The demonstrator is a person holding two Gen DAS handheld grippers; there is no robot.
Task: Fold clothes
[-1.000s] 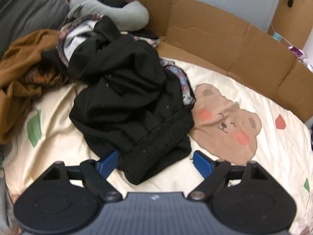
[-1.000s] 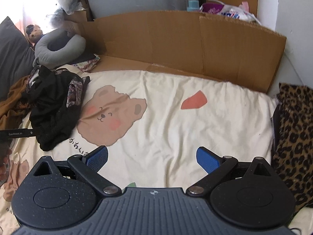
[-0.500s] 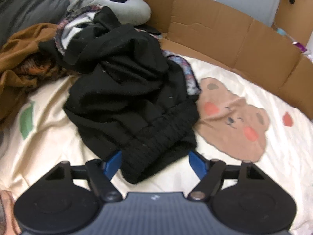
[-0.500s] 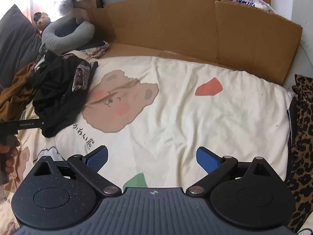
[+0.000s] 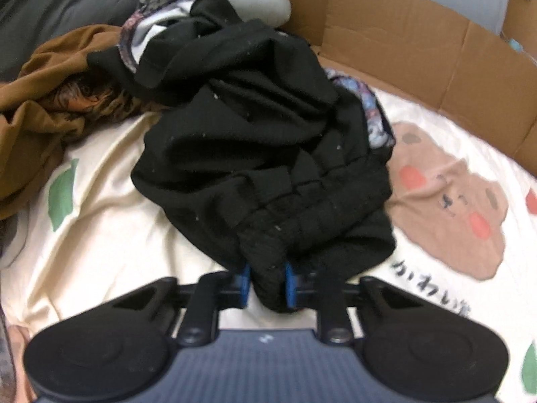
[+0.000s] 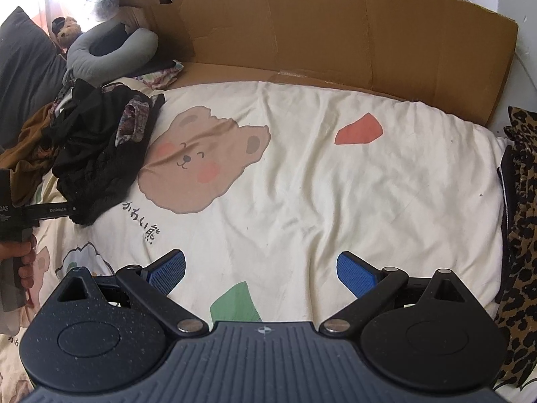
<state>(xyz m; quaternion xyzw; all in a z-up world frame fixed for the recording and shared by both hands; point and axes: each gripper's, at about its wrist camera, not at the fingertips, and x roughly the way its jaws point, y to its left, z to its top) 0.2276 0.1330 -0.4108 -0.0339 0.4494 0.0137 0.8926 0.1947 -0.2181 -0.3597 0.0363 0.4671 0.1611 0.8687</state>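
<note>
On the cream sheet (image 6: pixel 302 174), printed with a bear (image 6: pixel 198 161), a red patch (image 6: pixel 359 130) and green patches, lies a heap of clothes at the left side of the bed. Left wrist view: the left gripper (image 5: pixel 267 283) is clenched on the ribbed hem of the black garment (image 5: pixel 255 154), its two blue pads (image 5: pixel 246 283) pressing a narrow fold of the knit between them at the near edge of the heap. The black garment is crumpled, lying on top of a patterned cloth (image 5: pixel 376 117) whose edge shows at its right and far side; a brown garment (image 5: pixel 37 107) lies bunched just beside it on the left. A grey neck pillow (image 5: pixel 265 0) sits behind the heap, against the cardboard (image 5: pixel 419 50) that walls the far side of the bed. This view is slightly blurred.

Right wrist view: the right gripper (image 6: pixel 261 272) is released, its blue pads (image 6: pixel 167 270) spread wide above a bare part of the sheet, well apart from the heap and touching no cloth. At the left edge, a hand (image 6: pixel 23 258) holds the handle of the left gripper (image 6: pixel 72 209), whose tip meets the near corner of the black garment (image 6: pixel 97 161). A leopard-print cloth (image 6: pixel 520 218) hangs at the right edge of the bed. A small plush toy (image 6: pixel 68 28) rests beyond the neck pillow (image 6: pixel 110 43), near the window light.
</note>
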